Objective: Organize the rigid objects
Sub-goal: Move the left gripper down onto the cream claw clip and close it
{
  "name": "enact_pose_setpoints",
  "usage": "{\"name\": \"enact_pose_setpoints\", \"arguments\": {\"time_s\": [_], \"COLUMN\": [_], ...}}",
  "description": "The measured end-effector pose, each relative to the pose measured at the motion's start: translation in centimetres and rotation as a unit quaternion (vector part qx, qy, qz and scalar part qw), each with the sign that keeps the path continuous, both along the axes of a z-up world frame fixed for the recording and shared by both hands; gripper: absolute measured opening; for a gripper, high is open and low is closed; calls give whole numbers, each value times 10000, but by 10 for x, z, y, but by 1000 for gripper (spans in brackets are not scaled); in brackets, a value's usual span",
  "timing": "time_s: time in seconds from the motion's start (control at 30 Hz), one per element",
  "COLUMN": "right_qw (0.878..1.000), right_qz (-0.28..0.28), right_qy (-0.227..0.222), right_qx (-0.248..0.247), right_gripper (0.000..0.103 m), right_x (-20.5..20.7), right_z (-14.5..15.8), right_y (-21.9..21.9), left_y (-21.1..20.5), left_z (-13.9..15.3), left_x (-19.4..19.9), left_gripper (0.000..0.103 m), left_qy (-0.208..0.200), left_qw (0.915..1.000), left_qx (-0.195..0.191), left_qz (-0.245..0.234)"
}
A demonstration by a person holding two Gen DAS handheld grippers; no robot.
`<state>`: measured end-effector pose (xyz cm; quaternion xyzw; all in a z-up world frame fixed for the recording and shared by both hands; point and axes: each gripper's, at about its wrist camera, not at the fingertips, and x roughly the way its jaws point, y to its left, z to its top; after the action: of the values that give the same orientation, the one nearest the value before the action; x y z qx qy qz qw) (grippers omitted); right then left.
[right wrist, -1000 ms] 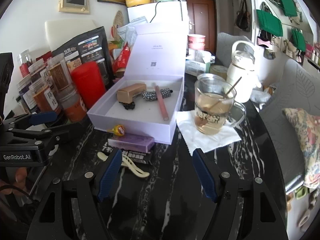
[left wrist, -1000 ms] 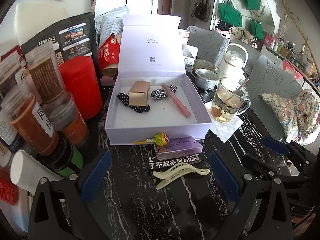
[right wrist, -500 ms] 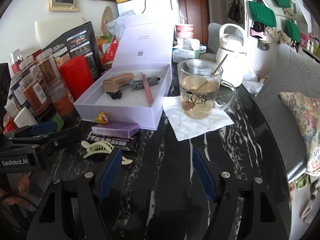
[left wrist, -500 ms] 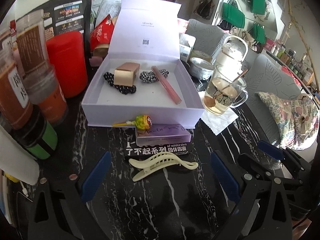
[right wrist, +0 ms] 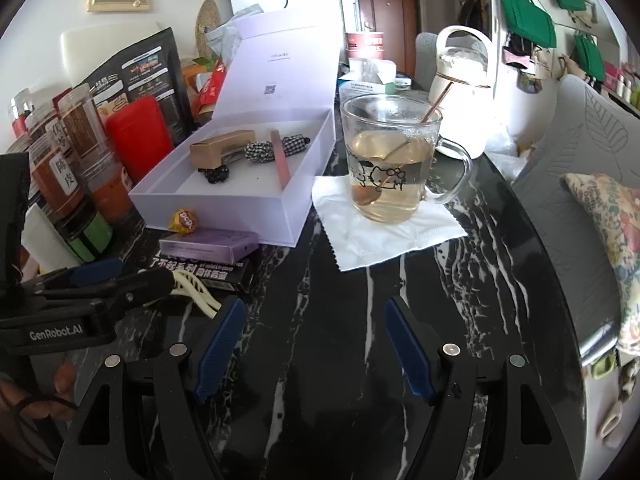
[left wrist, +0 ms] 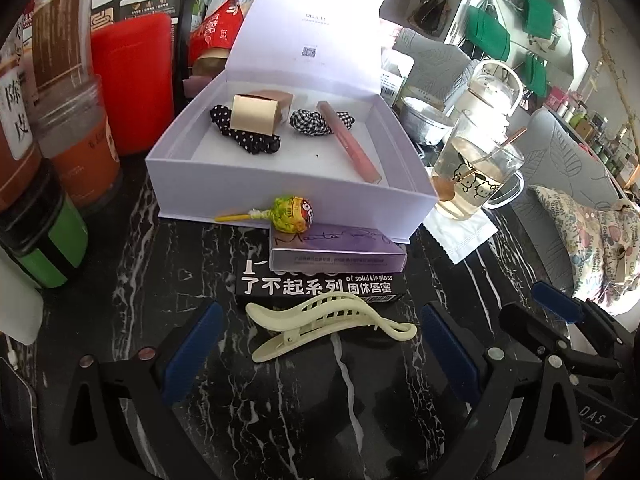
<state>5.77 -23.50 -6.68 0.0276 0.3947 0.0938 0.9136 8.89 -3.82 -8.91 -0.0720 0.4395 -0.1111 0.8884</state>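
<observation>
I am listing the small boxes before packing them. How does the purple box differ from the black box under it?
The purple box is pale lilac with thin script on its top; the black box bears bold white print, including "solid Lip gloss". The purple box lies on top, covering part of the black box, which rests directly on the table. The lollipop leans on the purple box only. Both are slim, flat, closed cartons lying outside the open box.

Hair clip nearest on tabletop — two stacked flat boxes behind it. Behind those, lollipop, then open box. Right of it — glass mug on napkin.
</observation>
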Motion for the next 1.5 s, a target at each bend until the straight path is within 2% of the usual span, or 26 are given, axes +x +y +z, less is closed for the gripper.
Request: {"name": "enact_pose_setpoints", "arguments": {"time_s": [0.47,0.53,0.77,0.83,0.87,1.0,1.17,1.33,1.5], "right_qw": [9998,9998,9994,9994,9993,9992,9993,9996,9996], "right_qz": [-162,-180,-268,-283,-290,-307,-261,-78,85], "right_qy": [103,114,184,184,182,199,208,244,230], "right_qx": [42,38,92,110,113,156,194,140,166], "right_gripper": [73,73,73,73,73,74,73,73,73], "right_x": [14,14,14,13,13,12,11,12,11], "right_z": [-8,-9,-11,-11,-11,-12,-11,-12,-14], "right_y": [-13,-14,-19,-20,-20,-21,-19,-8,5], "left_y": [-17,-21,-25,-27,-28,-22,-18,-10,2], "left_z": [-30,-31,-31,-30,-30,-27,-28,-23,-18], "left_x": [18,19,16,13,10,4,-3,-8,-14], "left_gripper": [101,101,101,90,90,78,76,68,66], "left_qy": [375,310,300,249,198,174,113,128,79], "left_qw": [9991,9988,9984,9982,9980,9993,9996,9997,9998], "left_qx": [203,386,472,541,603,318,224,-53,-91], "left_qz": [6,22,7,-35,-42,-92,-120,-194,-129]}}
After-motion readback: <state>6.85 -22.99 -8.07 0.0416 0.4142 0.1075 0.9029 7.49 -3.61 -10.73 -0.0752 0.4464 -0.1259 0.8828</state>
